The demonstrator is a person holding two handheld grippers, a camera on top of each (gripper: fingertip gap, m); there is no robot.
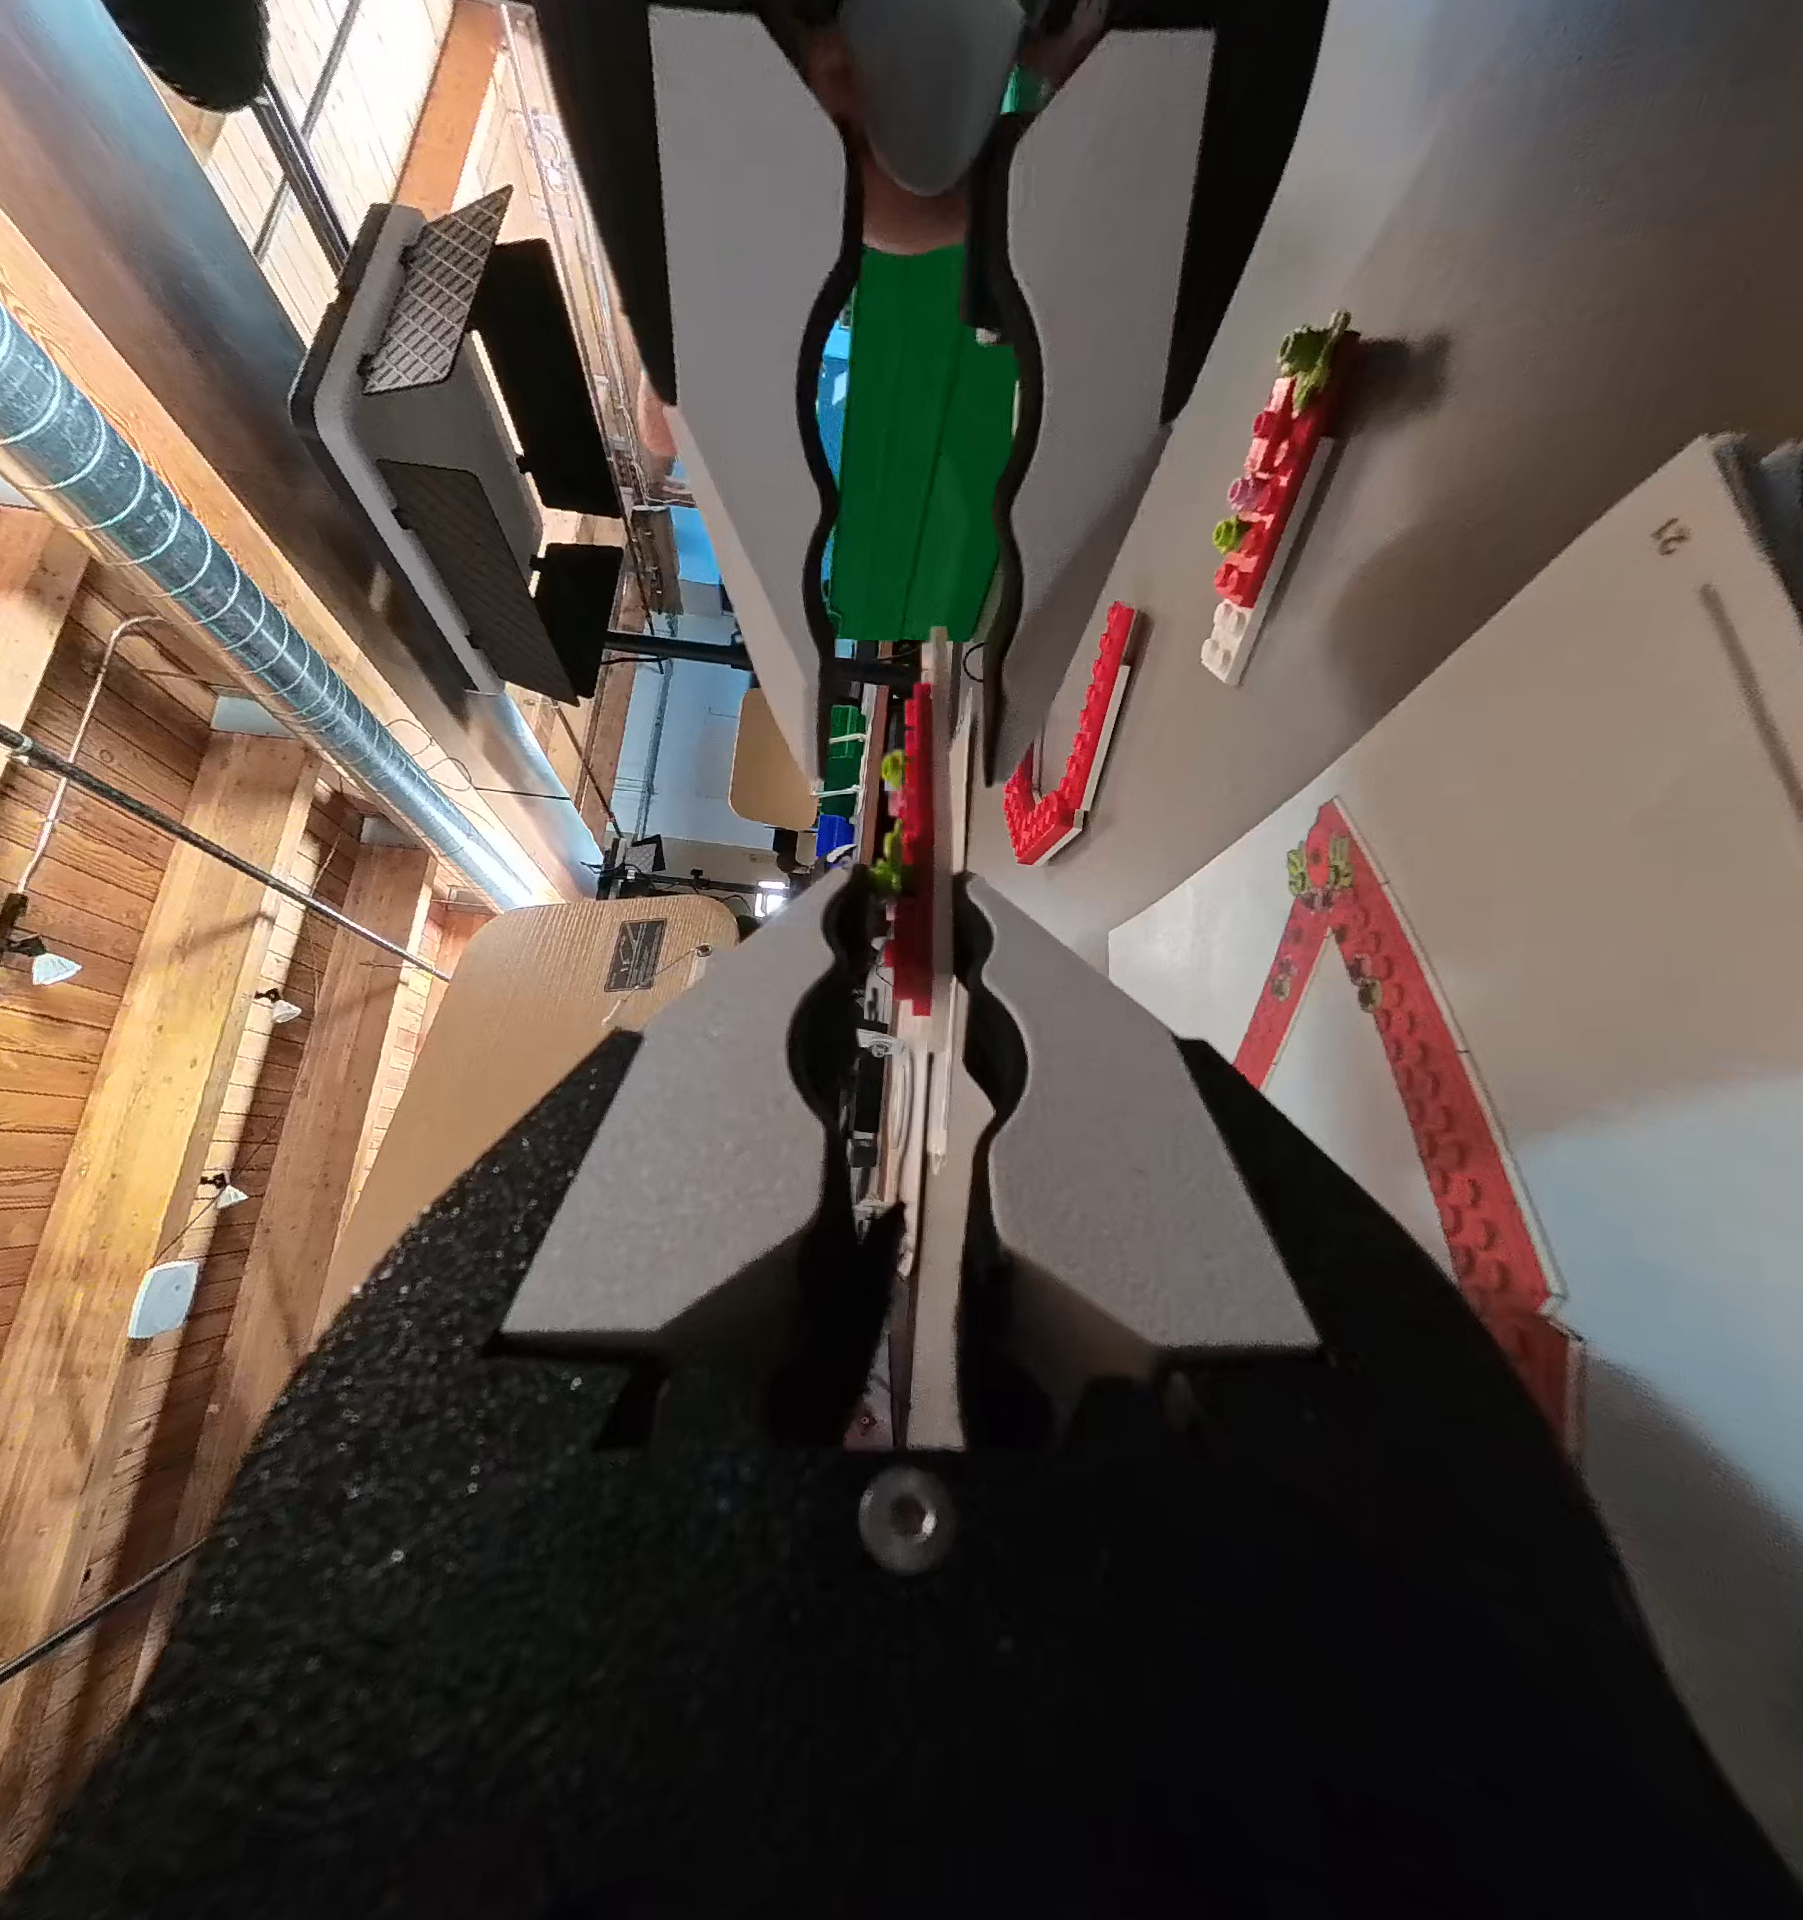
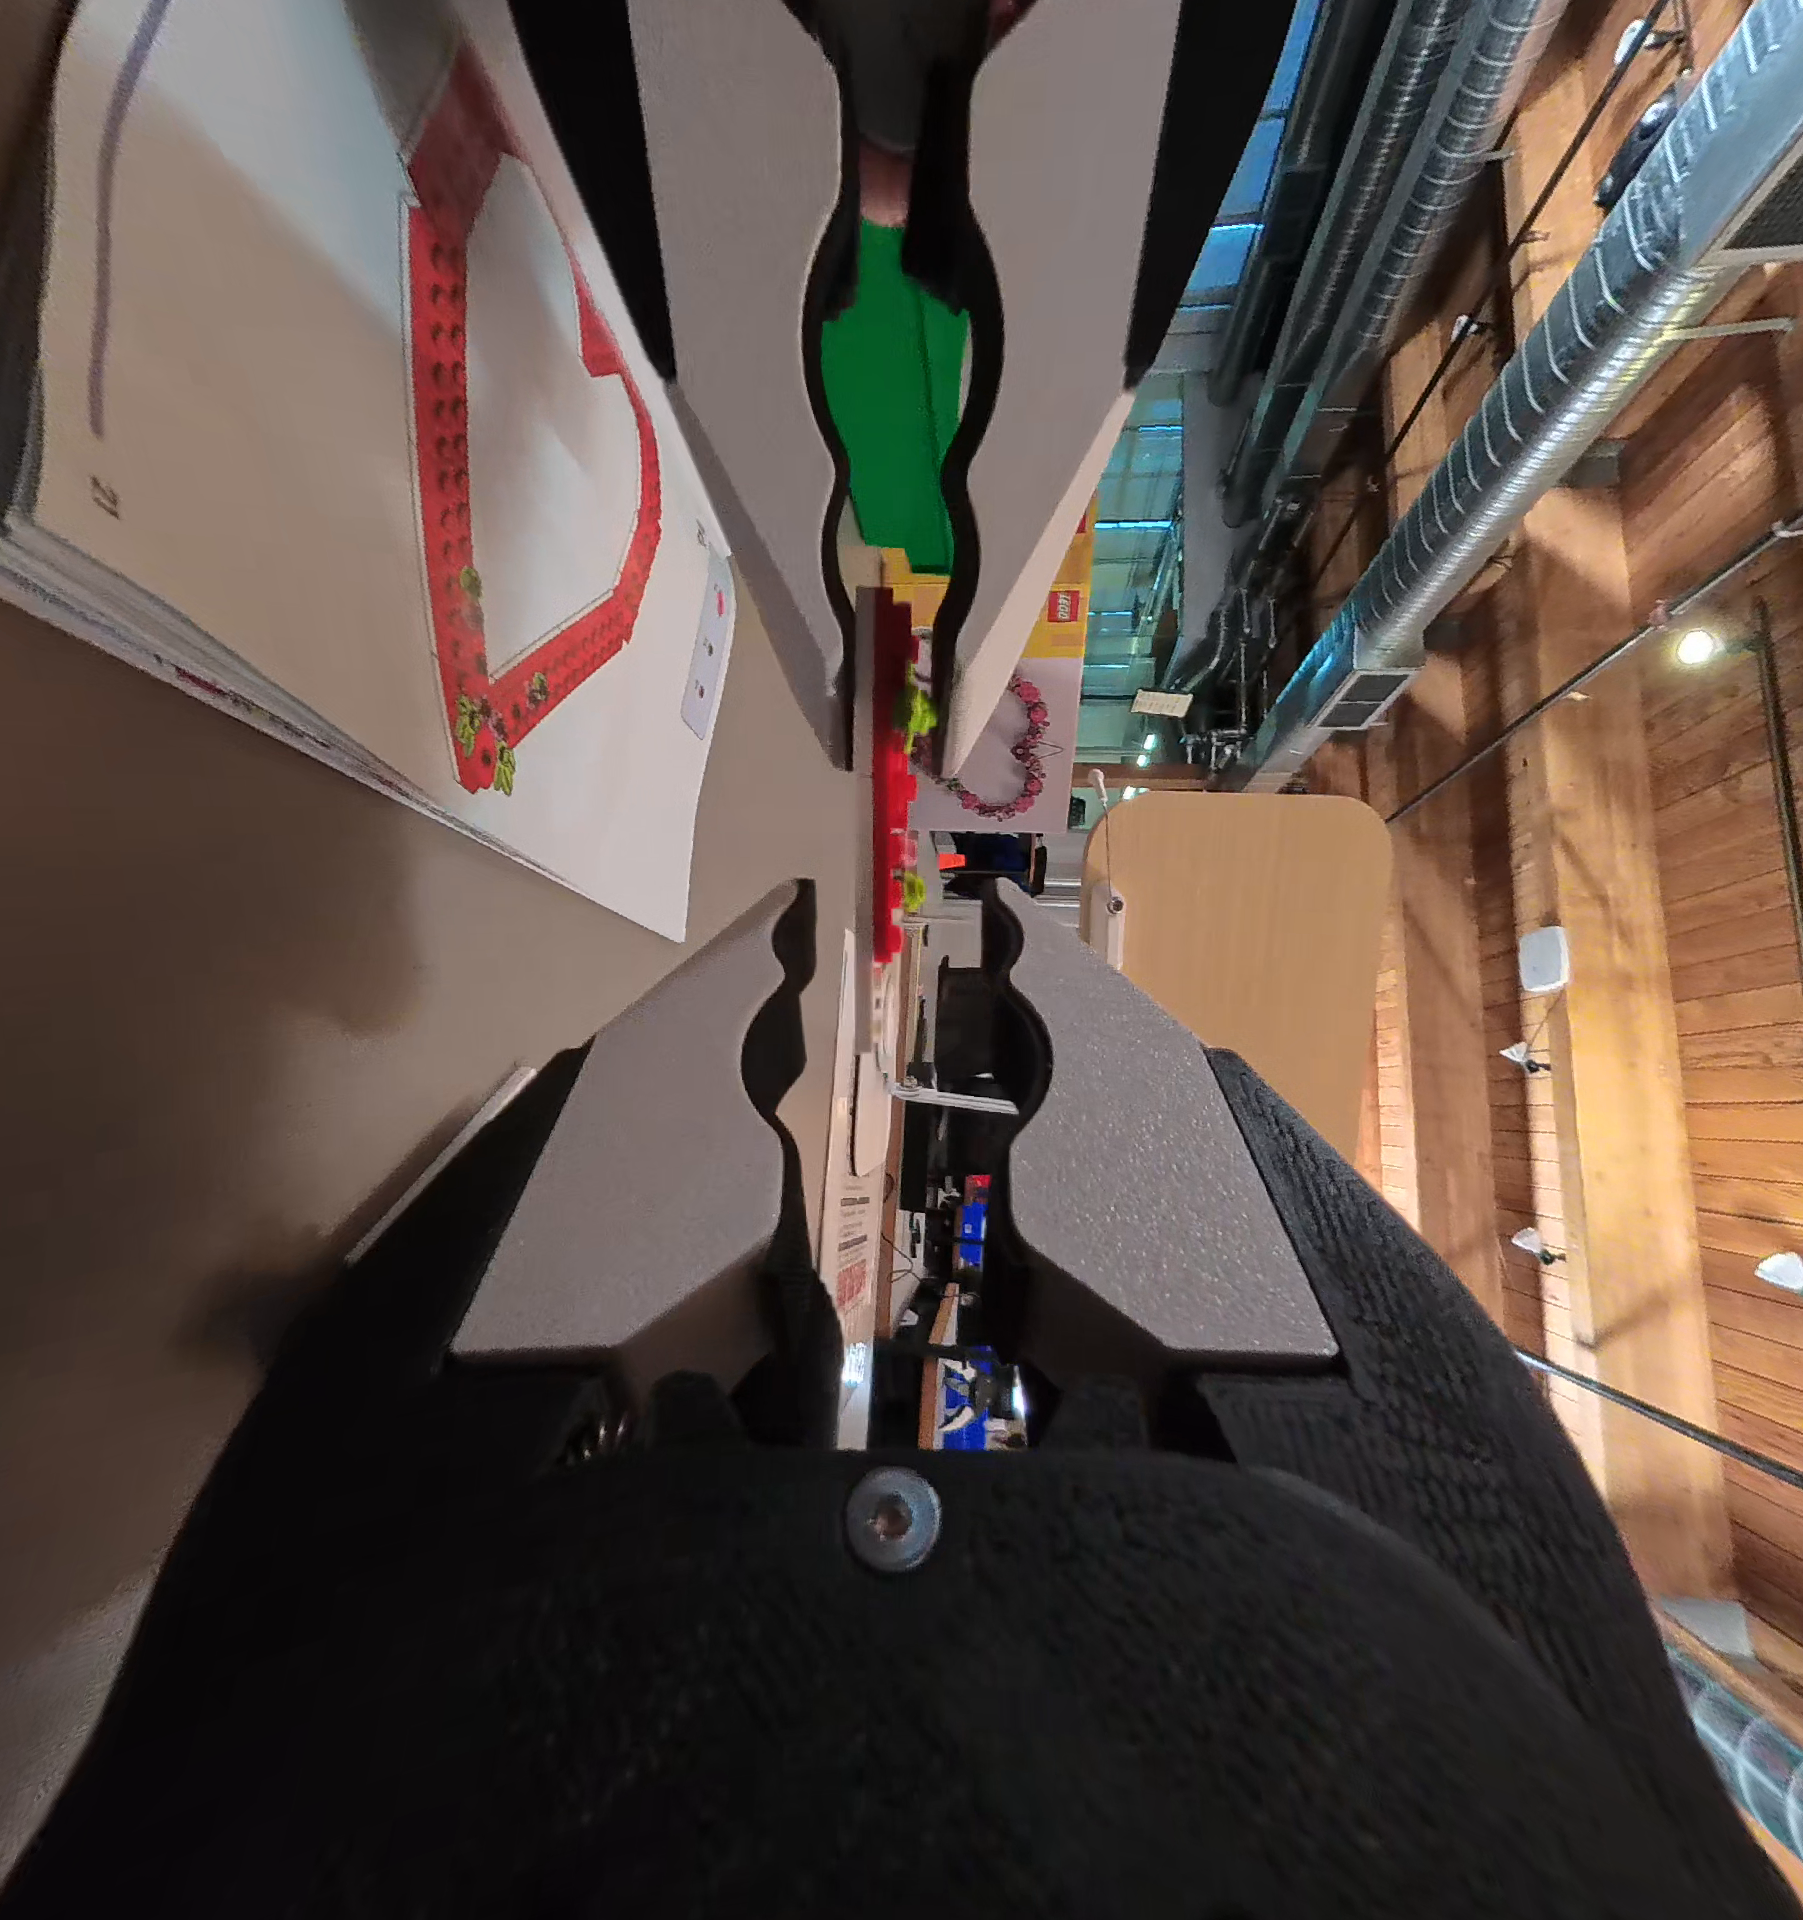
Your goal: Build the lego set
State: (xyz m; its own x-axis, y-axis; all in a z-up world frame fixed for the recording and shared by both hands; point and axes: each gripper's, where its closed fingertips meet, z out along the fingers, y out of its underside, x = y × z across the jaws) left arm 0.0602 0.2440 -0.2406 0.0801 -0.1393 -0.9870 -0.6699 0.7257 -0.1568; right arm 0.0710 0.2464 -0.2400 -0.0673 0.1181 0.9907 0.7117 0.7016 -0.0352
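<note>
I hold a lego strip [image 1: 916, 748] of red bricks on a white plate, with small green and pink bits, edge-on above the table. My left gripper [image 1: 907, 899] is shut on one end of it. My right gripper [image 1: 902, 774] faces it from the far side. In the right wrist view the strip [image 2: 889, 831] reaches between the fingers of my right gripper [image 2: 897, 899], with gaps on both sides, so it is open around that end. The left gripper [image 2: 892, 764] shows beyond, clamped on the strip.
On the grey table [image 1: 1499, 208] lie a red U-shaped lego piece [image 1: 1073, 748] and a red strip with flowers [image 1: 1271, 488]. The open instruction booklet [image 1: 1499, 1039] lies nearer; it also shows in the right wrist view [image 2: 305, 416]. A lego box [image 2: 1068, 613] stands behind. A person in green [image 1: 918, 468] is opposite.
</note>
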